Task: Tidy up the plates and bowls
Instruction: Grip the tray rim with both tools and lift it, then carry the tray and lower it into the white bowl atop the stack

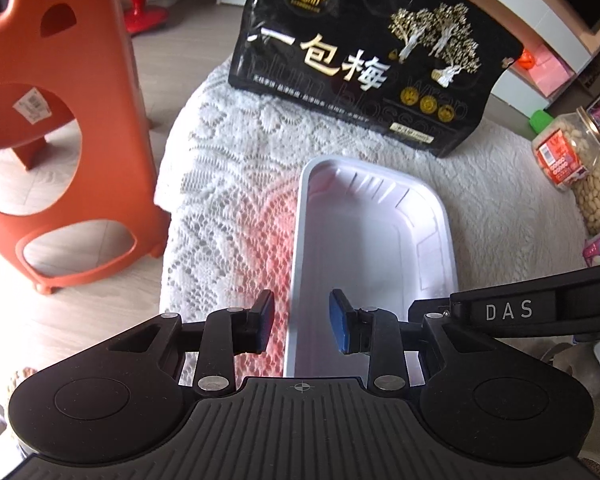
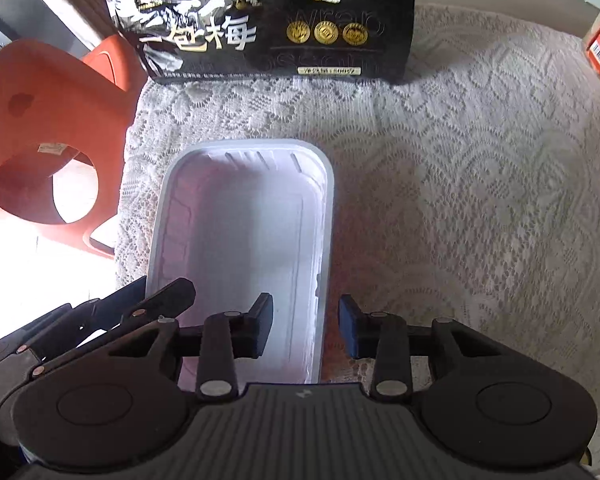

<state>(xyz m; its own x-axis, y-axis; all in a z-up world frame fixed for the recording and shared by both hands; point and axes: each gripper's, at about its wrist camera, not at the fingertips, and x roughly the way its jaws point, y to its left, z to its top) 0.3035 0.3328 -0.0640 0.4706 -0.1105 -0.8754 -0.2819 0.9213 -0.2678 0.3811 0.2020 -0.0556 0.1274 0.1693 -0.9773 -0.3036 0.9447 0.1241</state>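
A white rectangular foam tray (image 1: 364,248) lies on a white lace tablecloth (image 1: 228,200), long side pointing away from me. My left gripper (image 1: 302,326) is open, its jaws on either side of the tray's left rim at the near end. In the right wrist view the same tray (image 2: 240,248) shows, and my right gripper (image 2: 306,330) is open with its jaws on either side of the tray's right rim. The left gripper's body (image 2: 80,328) shows at the tray's near left.
A black snack bag (image 1: 364,52) stands beyond the tray, also in the right wrist view (image 2: 268,20). An orange plastic stool (image 1: 56,140) stands off the table's left edge. A jar of white nuts (image 1: 580,168) stands at the right.
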